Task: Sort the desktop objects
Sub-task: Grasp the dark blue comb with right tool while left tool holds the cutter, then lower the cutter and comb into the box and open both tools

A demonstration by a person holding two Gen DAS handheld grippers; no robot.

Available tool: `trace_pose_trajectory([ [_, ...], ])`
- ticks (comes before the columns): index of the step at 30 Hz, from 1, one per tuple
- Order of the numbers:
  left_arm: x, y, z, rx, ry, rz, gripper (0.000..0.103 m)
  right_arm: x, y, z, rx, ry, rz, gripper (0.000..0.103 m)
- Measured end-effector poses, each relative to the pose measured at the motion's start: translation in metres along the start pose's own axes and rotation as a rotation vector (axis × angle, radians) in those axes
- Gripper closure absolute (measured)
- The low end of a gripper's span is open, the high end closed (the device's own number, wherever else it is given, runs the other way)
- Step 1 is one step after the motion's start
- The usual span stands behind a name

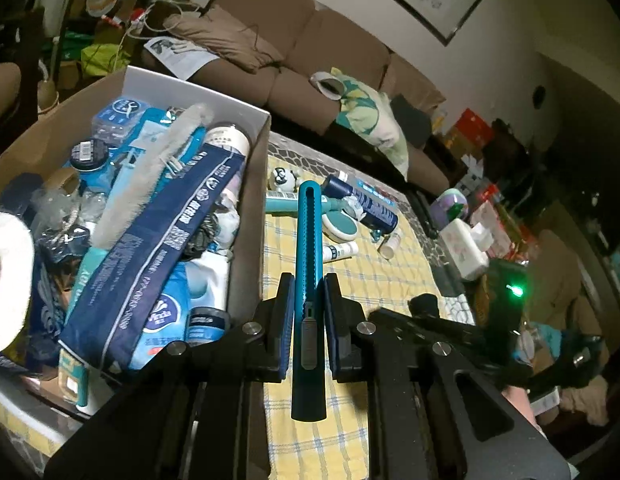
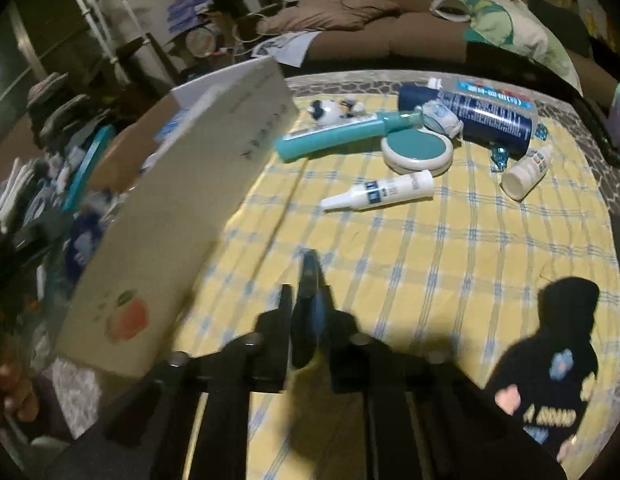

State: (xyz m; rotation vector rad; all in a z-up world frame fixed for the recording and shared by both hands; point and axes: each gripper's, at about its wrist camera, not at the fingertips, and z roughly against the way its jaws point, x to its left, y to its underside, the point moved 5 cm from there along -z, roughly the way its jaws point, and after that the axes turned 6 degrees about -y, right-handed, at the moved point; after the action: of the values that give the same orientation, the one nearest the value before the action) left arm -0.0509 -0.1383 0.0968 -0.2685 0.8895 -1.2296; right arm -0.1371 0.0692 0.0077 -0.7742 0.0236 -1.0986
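My left gripper [image 1: 308, 294] is shut on a long teal utility knife [image 1: 308, 240], held above the yellow checked cloth [image 1: 349, 276] just right of the cardboard box [image 1: 252, 216]. My right gripper [image 2: 308, 300] is shut on a small dark blue object [image 2: 310, 280], blurred, above the cloth [image 2: 389, 260] beside the box [image 2: 170, 216]. Further back on the cloth lie a teal tube [image 2: 329, 138], a round teal compact [image 2: 417, 148], a dark blue can [image 2: 481, 116], two small white bottles [image 2: 381, 192] and a panda figure [image 2: 329, 110].
The box holds several tissue packs, jars and a paper roll [image 1: 6, 276]. A black printed cloth item [image 2: 549, 368] lies at the right front. A tissue box [image 1: 465, 248] and a brown sofa [image 1: 329, 52] stand beyond the table.
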Motion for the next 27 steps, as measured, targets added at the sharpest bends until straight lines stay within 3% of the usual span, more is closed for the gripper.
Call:
trace_pose_trajectory([
  [8,-0.008,0.006,0.006,0.008,0.024,-0.011,0.09,0.007,0.031,0.005,0.078,0.073,0.006,0.09],
  [12,-0.012,0.006,0.003,0.014,0.035,-0.019,0.09,0.006,0.028,-0.016,0.099,0.072,-0.003,0.074],
  [19,-0.008,0.002,0.0,0.019,0.039,-0.012,0.09,0.007,0.026,-0.067,0.207,0.15,0.074,0.075],
  [23,-0.003,0.0,0.001,0.018,0.044,-0.005,0.09,0.01,0.031,-0.067,0.196,0.18,0.144,0.091],
  [27,0.002,-0.001,0.004,0.018,0.062,0.018,0.09,0.008,0.023,-0.051,0.149,0.153,0.106,0.091],
])
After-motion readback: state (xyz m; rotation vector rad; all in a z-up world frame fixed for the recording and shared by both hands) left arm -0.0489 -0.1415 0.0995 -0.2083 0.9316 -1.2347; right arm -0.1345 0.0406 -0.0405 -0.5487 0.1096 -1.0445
